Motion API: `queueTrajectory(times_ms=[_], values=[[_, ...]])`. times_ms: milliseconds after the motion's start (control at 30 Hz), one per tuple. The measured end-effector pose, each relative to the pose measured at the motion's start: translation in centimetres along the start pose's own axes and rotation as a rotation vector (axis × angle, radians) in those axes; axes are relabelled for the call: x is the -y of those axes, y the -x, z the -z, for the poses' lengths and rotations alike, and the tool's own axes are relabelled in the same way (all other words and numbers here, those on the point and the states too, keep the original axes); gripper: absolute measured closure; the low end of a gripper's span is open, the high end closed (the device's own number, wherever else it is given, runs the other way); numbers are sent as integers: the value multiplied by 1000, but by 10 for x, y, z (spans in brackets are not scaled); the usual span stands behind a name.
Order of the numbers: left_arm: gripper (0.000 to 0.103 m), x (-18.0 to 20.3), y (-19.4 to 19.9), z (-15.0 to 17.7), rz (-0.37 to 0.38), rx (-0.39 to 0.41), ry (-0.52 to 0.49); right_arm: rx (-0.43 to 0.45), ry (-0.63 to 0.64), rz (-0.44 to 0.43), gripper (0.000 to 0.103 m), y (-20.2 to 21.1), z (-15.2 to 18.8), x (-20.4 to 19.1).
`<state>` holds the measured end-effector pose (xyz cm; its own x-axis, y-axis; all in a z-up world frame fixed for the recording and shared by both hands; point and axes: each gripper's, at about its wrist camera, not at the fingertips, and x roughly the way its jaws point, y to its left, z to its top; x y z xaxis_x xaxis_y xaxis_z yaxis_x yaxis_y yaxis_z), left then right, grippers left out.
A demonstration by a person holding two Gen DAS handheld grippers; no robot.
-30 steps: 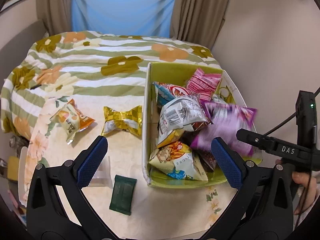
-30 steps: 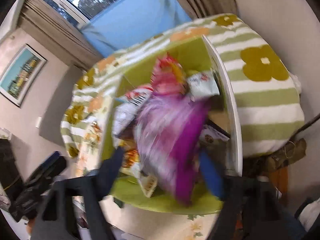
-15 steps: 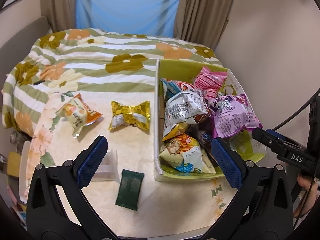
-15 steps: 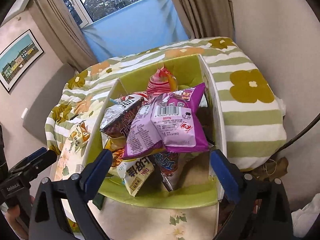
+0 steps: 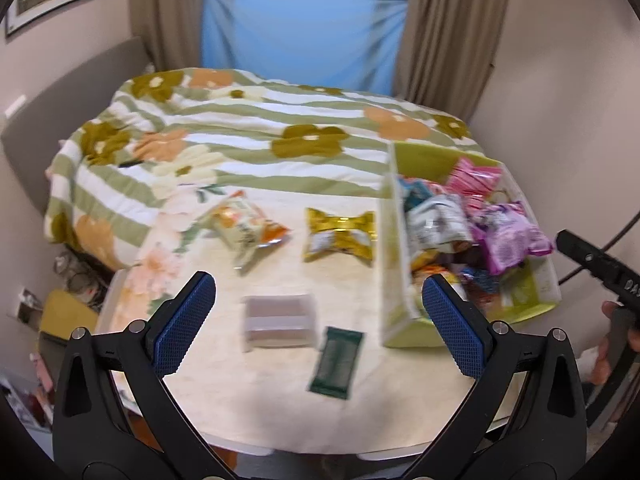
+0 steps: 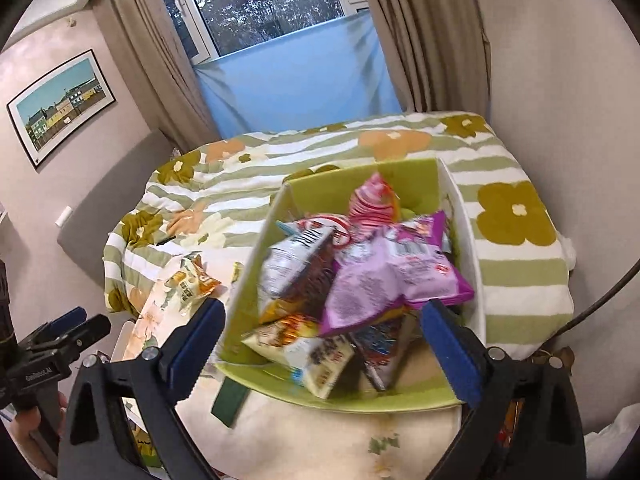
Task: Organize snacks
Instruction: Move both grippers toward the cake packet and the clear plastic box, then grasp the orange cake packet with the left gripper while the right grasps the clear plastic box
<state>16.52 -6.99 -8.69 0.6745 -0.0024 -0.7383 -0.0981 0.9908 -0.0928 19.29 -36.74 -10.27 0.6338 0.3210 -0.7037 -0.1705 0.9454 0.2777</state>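
Note:
A green box (image 5: pixel 394 280) at the table's right holds several snack bags, and a purple bag (image 6: pixel 392 276) lies loose on top of the pile. My right gripper (image 6: pixel 324 316) hangs open above the box's near side, nothing between its fingers. My left gripper (image 5: pixel 318 308) is open over the table left of the box. Ahead of it lie a clear plastic case (image 5: pixel 280 322), a dark green packet (image 5: pixel 336 358), a gold packet (image 5: pixel 340 236) and an orange-and-green packet (image 5: pixel 248 232). The purple bag (image 5: pixel 508 236) also shows in the left wrist view.
The small table (image 5: pixel 240 408) with its cream floral cloth butts against a bed with a striped flowered cover (image 5: pixel 248 132). A wall runs close on the right. Clutter sits on the floor at the left (image 5: pixel 68 280). A hand (image 5: pixel 604 356) grips the right tool.
The purple bag left the right gripper and settled on the pile in the box. The right gripper drew back and up. The left gripper swung left, toward the loose packets.

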Motion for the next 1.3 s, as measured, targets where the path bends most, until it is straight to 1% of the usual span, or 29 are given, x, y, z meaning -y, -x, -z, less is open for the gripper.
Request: queueTrajectory(times_ms=[133,233,433,633,800,900,1000,1133,1200,1300], values=[[1,-38,3,-3,2,13,23,14,29,-7,5,-2,0,-33],[1,-66,0,-11,23,19,26,30,45,-11,5,-4,1,-59],[1,-116,-15,-35,65,-7,-19,44,49,-35,5,-22,1,-124],[1,-157,-45,-59,133,-50,-67,13,43,-39,5,-53,12,-179],[1,-178,-83,-77,196,-110,-120,-45,36,-18,5,-91,25,-212],[1,-187,-113,-86,248,-151,-146,-86,9,-7,5,-115,34,-223],[1,-194,-155,-95,298,-219,-167,-123,-19,21,5,-137,45,-228],[1,-193,-205,-96,349,-314,-176,-179,-33,72,5,-166,59,-233],[1,-192,-232,-95,365,-363,-168,-207,-37,90,5,-178,67,-233],[1,-189,-263,-89,396,-412,-146,-251,-50,104,5,-195,78,-228]])
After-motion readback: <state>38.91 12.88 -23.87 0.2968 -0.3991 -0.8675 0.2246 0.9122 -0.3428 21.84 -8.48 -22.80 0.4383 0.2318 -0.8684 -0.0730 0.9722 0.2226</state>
